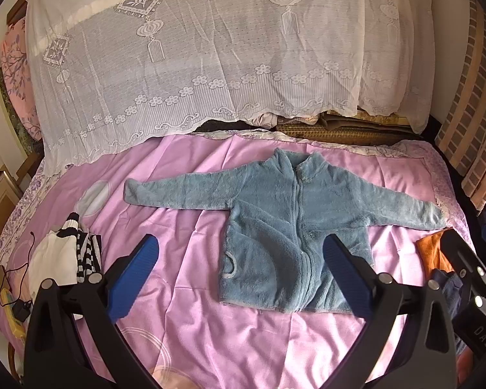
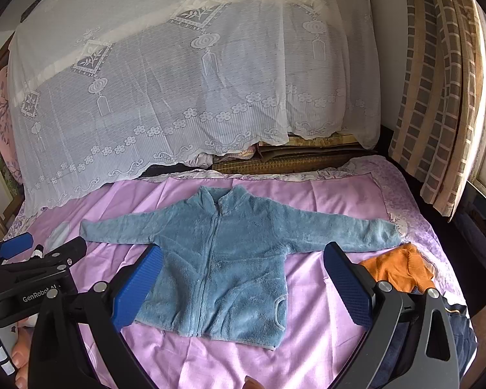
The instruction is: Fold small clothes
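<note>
My left gripper [image 1: 241,264] has its fingers wide apart and holds nothing. My right gripper [image 2: 243,278] is the same, wide apart and empty. Both hang above the bed and tip down a bit.

The blue fleece jacket [image 1: 295,227] lies flat on the pink sheet [image 1: 184,324], zipped up, front side up, with both sleeves stretched out to the sides.

What could go wrong? The jacket is thick and fluffy. If I pinch too deep, I may grab the pink sheet too and pull it up with the sleeve. If I pinch too little fluff, the sleeve may slip out. The sheet already has wrinkles, so it could bunch up under the jacket and make the fold crooked.

The right sleeve end lies just beside the orange cloth [image 2: 395,269]. I could catch that by mistake. From my left camera the two look like they touch, but I cannot tell for sure.

On the left, a striped cloth pile [image 1: 81,253] and a black cable [image 1: 19,275] sit near the bed edge, apart from the left sleeve end. I should stay off the cable.

The lace cover [image 2: 178,97] hangs down behind the collar. In front of the jacket hem the sheet is bare, so there is room to fold toward me or toward the middle.
</note>
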A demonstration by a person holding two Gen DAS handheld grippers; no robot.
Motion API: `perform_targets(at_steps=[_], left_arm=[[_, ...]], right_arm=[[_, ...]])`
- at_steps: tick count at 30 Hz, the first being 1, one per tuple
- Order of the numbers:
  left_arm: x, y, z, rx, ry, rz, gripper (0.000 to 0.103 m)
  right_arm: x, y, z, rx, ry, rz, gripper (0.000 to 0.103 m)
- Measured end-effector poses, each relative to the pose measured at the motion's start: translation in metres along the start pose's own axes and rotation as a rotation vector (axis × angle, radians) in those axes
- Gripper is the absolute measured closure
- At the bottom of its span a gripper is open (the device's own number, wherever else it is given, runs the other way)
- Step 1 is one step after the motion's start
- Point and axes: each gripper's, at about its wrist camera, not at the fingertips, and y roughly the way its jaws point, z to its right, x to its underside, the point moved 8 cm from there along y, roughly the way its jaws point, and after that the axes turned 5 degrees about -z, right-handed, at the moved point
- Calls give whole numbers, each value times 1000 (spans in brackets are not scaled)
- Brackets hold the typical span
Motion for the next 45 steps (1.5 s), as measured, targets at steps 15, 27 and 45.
perform_targets(at_steps=[15,27,45], left_arm=[[5,1,-2,5,3,-2,4],[2,6,2,14,6,-20,4],[3,9,5,16,13,-31,4]], right_arm=[[5,4,-10,8,5,-2,3],[7,4,-5,9,11,-9,3],[10,6,-6,8,7,-15,3]])
